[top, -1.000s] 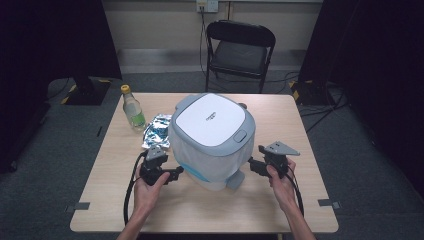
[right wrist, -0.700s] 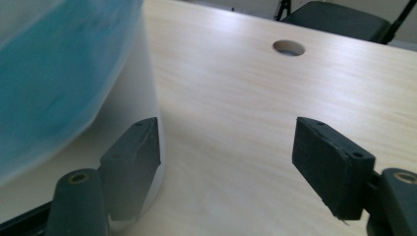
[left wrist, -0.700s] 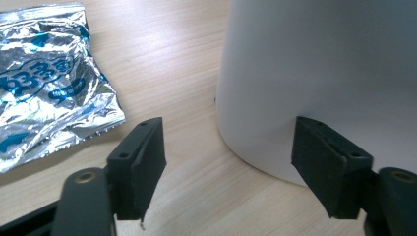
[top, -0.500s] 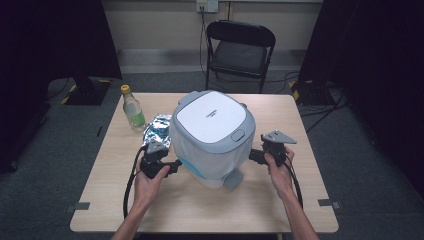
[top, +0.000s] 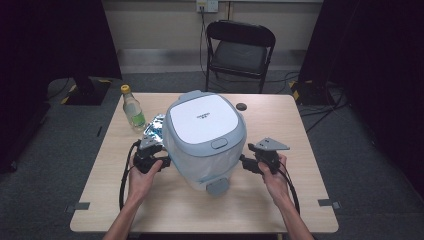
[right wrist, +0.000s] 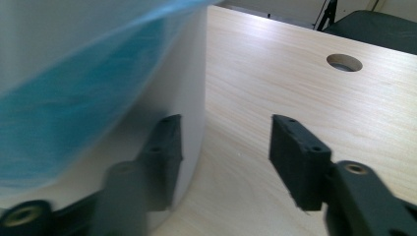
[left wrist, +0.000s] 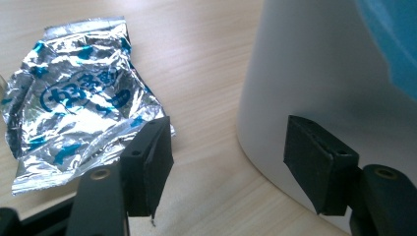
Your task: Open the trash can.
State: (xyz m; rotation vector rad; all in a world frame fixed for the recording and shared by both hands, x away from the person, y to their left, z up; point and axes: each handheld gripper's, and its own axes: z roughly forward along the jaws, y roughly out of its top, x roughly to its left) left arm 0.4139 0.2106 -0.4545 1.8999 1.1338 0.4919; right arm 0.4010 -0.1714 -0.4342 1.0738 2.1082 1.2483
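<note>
A large white and blue-grey rice cooker (top: 204, 130) stands mid-table with its lid down. My left gripper (top: 161, 163) is open at the cooker's lower left side. In the left gripper view its jaws (left wrist: 231, 164) stand wide apart, the right one close against the cooker's white wall (left wrist: 319, 69), the left one over the edge of a silver and blue foil packet (left wrist: 74, 113). My right gripper (top: 246, 164) is open at the cooker's lower right side. In the right gripper view (right wrist: 228, 152) its left jaw lies against the cooker's wall (right wrist: 98, 73) and its right jaw is over bare wood.
A clear bottle (top: 132, 107) with a yellow cap stands at the back left, next to the foil packet (top: 154, 127). The table has a cable hole (top: 242, 106) behind the cooker. A black folding chair (top: 240, 47) stands beyond the far edge.
Both hands have shifted a little along the cooker's sides, the right one closer in. The cooker's front latch has swung slightly to the left.
</note>
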